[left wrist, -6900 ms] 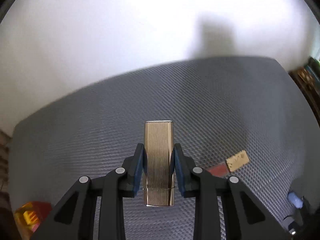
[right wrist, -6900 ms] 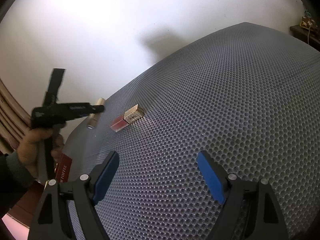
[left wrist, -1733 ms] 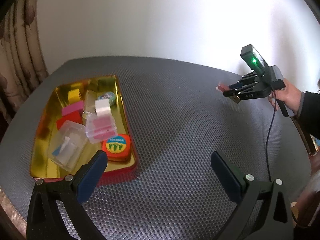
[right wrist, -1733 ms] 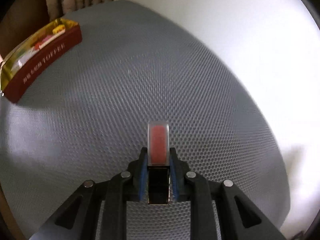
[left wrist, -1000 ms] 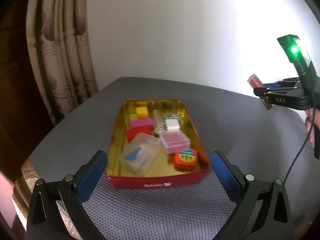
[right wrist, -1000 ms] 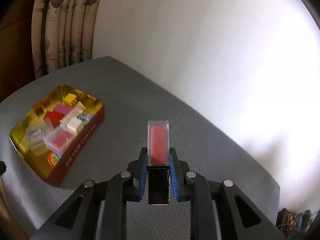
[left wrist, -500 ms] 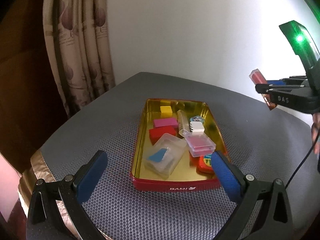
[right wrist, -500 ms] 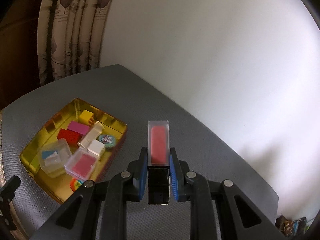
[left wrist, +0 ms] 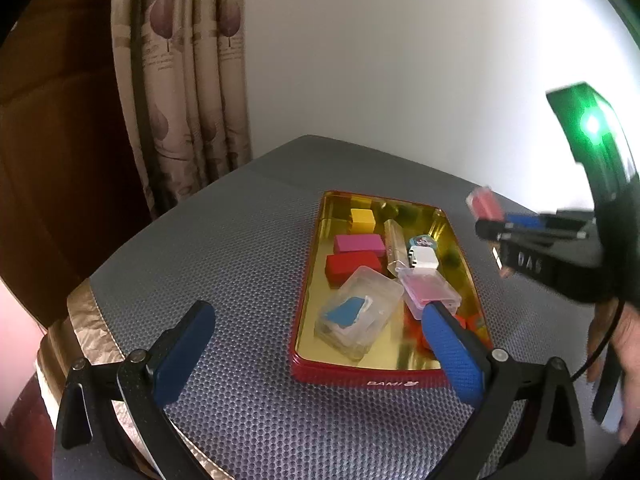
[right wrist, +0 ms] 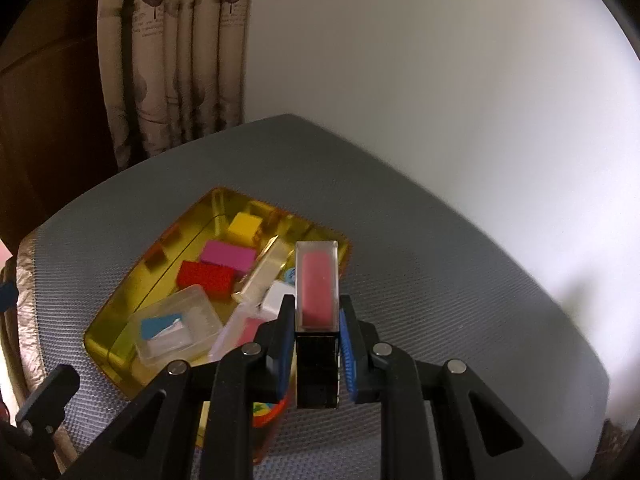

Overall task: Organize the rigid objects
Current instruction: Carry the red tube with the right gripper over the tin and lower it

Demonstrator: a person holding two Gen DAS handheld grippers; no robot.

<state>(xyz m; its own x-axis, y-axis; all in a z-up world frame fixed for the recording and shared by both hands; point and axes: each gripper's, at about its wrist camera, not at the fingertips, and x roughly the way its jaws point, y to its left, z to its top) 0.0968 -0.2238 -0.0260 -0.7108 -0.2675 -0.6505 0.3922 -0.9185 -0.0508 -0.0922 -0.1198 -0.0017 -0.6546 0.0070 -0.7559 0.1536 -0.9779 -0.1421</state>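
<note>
My right gripper (right wrist: 314, 320) is shut on a clear lip-gloss tube (right wrist: 317, 292) with red fill and a dark cap, held in the air over the right end of the gold tin (right wrist: 120, 300). The left wrist view shows the same tube (left wrist: 485, 205) and right gripper (left wrist: 490, 232) hovering above the tin's right rim (left wrist: 460, 248). In the tin lie yellow (left wrist: 362, 218), pink (left wrist: 359, 244) and red (left wrist: 350, 266) blocks, a gold tube (left wrist: 394, 246) and clear boxes (left wrist: 358, 316). My left gripper (left wrist: 316, 336) is open and holds nothing, low near the tin's front wall.
The tin stands on a grey dotted mat (left wrist: 224, 264) over a round table. A patterned curtain (left wrist: 180, 80) and a brown wooden panel are at the left, a white wall behind. A hand (left wrist: 624, 360) holds the right gripper at the right edge.
The right gripper has carried the tube closer, now over the tin's right end. The left wrist view has shifted, so the tin sits further right and nearer its right finger.
</note>
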